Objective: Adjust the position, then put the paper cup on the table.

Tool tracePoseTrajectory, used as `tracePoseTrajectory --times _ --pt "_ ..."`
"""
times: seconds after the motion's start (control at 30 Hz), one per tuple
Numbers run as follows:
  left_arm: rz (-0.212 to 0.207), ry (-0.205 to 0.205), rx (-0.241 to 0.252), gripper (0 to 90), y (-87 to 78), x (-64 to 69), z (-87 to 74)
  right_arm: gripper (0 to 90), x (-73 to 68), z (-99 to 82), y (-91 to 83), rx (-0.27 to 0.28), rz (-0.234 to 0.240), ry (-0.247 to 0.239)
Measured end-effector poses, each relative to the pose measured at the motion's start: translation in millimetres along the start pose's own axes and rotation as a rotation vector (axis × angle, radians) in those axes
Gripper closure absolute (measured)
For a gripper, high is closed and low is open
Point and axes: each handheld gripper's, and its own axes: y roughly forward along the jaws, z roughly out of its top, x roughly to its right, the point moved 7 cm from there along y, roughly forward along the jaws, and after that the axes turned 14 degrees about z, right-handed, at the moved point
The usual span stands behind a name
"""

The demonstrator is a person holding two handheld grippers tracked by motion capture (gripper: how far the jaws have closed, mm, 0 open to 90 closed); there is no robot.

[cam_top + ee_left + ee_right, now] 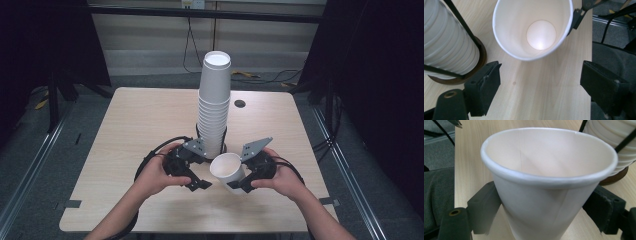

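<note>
A single white paper cup [227,167] is held tilted just above the table, and my right gripper [239,187] is shut on its lower wall. In the right gripper view both black jaws press the cup [544,190] from either side. My left gripper [198,183] sits just left of it, open, with nothing between its jaws. In the left gripper view the cup's mouth [536,30] faces me beyond the left gripper [540,82]. Behind both stands a tall stack of paper cups [215,100] in a wire holder on a round base [482,55].
The light wooden table [140,125] has a small dark round hole [240,103] at the back right of the stack. Black cables trail from both grippers. The table's right edge [591,37] lies close beside the held cup, with dark floor beyond it.
</note>
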Motion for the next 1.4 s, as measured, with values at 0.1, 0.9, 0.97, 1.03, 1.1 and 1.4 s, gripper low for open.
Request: tracePoseTrajectory --times 0.1,0.9,0.97,1.03,1.1,1.4 --pt "0.006 -0.011 -0.002 16.5 2.3 -0.3 -3.9 18.5 3.1 -3.3 -1.2 0.047 -0.013 0.011" --pt "0.051 -0.075 -0.039 16.8 19.9 -9.3 -37.9 17.7 13.0 -21.7 5.9 0.168 -0.051 0.011" --pt "0.046 -0.075 -0.039 16.8 21.6 -8.6 -39.6 17.5 12.4 -23.1 6.8 0.173 -0.045 0.012" --pt "0.049 -0.083 -0.036 16.8 22.4 -8.8 -40.9 17.4 12.8 -23.5 6.6 0.178 -0.049 0.004" --pt "0.048 -0.088 -0.034 16.8 22.3 -9.6 -42.2 17.3 12.6 -24.5 6.7 0.184 -0.043 0.006" --pt "0.062 -0.096 -0.035 16.8 26.2 -10.3 -50.6 17.2 13.4 -32.0 7.8 0.188 -0.041 -0.013"
